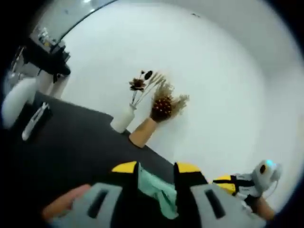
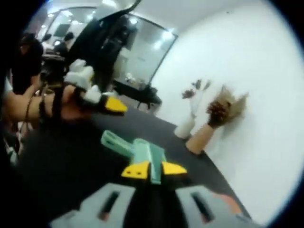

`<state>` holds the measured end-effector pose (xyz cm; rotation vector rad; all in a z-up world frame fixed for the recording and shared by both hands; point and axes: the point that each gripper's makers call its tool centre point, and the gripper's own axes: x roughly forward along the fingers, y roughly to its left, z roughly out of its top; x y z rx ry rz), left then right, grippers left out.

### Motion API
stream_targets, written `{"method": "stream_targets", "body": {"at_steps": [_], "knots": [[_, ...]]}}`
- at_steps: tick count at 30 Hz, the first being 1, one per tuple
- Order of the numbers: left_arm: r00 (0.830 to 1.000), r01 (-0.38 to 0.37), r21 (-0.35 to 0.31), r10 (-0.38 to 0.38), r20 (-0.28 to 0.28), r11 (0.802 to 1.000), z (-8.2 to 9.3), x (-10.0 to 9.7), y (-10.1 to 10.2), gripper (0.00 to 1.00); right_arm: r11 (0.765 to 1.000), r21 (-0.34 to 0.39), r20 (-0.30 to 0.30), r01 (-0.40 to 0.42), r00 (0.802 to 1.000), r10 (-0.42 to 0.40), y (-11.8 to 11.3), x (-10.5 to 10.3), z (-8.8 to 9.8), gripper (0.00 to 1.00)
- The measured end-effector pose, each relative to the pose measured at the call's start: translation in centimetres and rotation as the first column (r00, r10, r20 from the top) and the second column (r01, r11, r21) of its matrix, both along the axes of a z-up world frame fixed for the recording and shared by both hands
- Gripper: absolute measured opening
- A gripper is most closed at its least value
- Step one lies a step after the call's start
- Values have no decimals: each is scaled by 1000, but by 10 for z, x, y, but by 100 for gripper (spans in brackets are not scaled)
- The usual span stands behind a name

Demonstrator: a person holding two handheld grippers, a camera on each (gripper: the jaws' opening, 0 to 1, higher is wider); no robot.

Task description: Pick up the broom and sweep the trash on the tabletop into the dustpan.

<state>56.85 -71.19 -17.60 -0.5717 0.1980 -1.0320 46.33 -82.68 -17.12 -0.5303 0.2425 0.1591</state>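
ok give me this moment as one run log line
left gripper: shut on green dustpan | right gripper: shut on green broom | both lifted over black tabletop | vases by wall | trash: unseen

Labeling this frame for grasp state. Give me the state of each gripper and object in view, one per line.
left gripper: shut on a teal item, raised above the tabletop.
right gripper: shut on a teal plastic handle, raised.
teal item: clamped between the left jaws; identity unclear.
teal plastic handle: clamped, projecting forward over the black tabletop.
white vase: upright, holding dried flowers.
tan vase: upright, holding dried flowers.
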Motion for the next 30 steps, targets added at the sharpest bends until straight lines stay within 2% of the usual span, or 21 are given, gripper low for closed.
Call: {"method": "stream_targets", "body": {"at_steps": [1,4,5,7,9,11,14,16,18,19,20,22,23,25,26,30], "knots": [[1000,17,14,-17,20,1000,5,-8,-3,31,999,33,-1,30,1000,-30,-3,-6,3,9],[994,65,40,-69,87,997,21,-29,-10,34,996,70,-24,55,998,-54,-3,-23,6,14],[991,81,49,-86,106,996,26,-36,-13,35,995,68,-5,75,997,-75,-4,-30,10,15],[982,127,66,-135,132,990,33,-52,-20,35,993,72,-5,92,996,-91,-5,-42,13,15],[980,141,49,-146,132,989,41,-63,-23,36,990,93,5,105,994,-106,-5,-53,17,17],[974,153,54,-160,158,987,49,-74,-28,37,988,101,9,118,993,-119,-6,-62,19,19],[956,203,83,-216,198,976,53,-90,-37,43,982,115,15,147,989,-150,-9,-83,21,26],[936,248,100,-265,230,964,55,-102,-45,47,975,118,23,189,981,-193,-17,-96,23,32],[910,291,119,-313,273,949,56,-116,-52,50,964,136,33,230,971,-236,-26,-110,25,41],[905,295,115,-316,283,948,59,-119,-55,51,959,151,29,241,968,-248,-28,-116,24,43],[888,318,120,-340,310,941,61,-127,-58,52,957,157,30,245,967,-252,-30,-123,25,46],[870,369,123,-388,304,921,61,-140,-66,60,945,178,36,274,958,-285,-37,-135,25,52],[850,404,135,-426,311,905,60,-150,-72,67,947,174,37,271,959,-282,-37,-142,25,55],[824,433,173,-466,322,885,56,-160,-78,76,937,189,46,295,950,-309,-43,-155,26,60],[808,454,200,-496,319,868,53,-167,-81,81,935,190,44,298,949,-311,-44,-161,26,62],[741,501,263,-566,362,824,46,-190,-89,94,916,222,65,335,932,-357,-53,-188,26,74]]}}
